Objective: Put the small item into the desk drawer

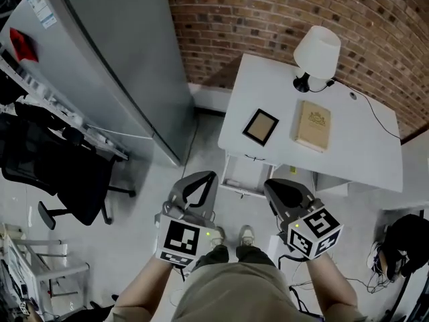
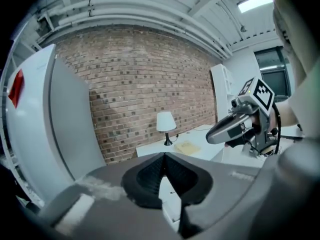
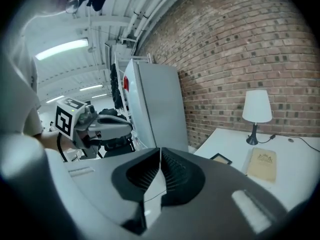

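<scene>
A white desk (image 1: 348, 146) is standing against a brick wall (image 1: 268, 19), beside a tall grey fridge (image 1: 120, 59). A lamp (image 1: 316, 54) is standing on it; a book (image 1: 313, 125) and the small framed item (image 1: 260, 127) are lying there, apart. The desk drawer (image 1: 242, 175) is hanging pulled out; its contents I cannot tell. The left gripper (image 1: 212, 175) and the right gripper (image 1: 268, 185) are hovering before it, jaws pressed together, pinching nothing.

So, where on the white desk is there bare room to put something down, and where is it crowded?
The widest bare patch of the desk lies right of the book, in front of the cable. A smaller one is the back left corner, behind the picture frame. The strip between frame and book is narrow. It is crowded round the lamp base.
</scene>
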`<move>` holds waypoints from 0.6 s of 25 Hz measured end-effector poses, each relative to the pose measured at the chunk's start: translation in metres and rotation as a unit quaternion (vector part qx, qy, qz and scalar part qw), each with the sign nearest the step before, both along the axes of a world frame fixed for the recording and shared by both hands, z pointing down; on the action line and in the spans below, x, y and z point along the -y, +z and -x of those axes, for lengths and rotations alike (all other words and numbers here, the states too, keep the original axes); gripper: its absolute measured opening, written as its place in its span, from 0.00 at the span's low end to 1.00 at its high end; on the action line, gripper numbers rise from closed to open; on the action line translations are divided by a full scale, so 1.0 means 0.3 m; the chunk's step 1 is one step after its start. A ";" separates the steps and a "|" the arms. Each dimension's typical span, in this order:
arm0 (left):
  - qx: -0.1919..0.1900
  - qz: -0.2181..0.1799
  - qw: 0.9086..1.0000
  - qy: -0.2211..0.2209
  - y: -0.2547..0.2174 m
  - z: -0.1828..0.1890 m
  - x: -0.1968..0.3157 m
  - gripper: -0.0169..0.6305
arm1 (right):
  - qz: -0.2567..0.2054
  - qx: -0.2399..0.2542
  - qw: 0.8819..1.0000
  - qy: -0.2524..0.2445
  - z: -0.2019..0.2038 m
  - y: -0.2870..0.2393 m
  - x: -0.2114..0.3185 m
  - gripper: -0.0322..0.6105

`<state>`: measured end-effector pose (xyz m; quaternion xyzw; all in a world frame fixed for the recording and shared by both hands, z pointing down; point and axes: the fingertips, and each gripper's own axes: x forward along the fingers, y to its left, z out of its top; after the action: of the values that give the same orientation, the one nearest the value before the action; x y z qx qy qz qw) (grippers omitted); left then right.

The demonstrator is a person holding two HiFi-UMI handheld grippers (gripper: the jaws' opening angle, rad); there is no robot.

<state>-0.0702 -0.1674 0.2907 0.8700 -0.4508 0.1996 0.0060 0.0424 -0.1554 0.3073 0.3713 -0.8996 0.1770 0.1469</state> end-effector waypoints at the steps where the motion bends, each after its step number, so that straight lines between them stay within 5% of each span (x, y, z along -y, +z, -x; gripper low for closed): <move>1: -0.003 -0.006 1.000 0.000 -0.030 0.000 -0.007 0.03 | -0.010 0.004 1.000 0.002 0.000 -0.036 -0.009 0.07; 15: -0.069 -0.052 0.996 -0.019 -0.326 0.001 -0.089 0.03 | -0.138 0.052 0.989 -0.001 0.031 -0.448 -0.102 0.06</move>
<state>-0.0704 -0.1406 0.1928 0.8720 -0.4758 0.1152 -0.0041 0.0332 -0.1249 0.1729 0.3778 -0.9220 0.0705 0.0478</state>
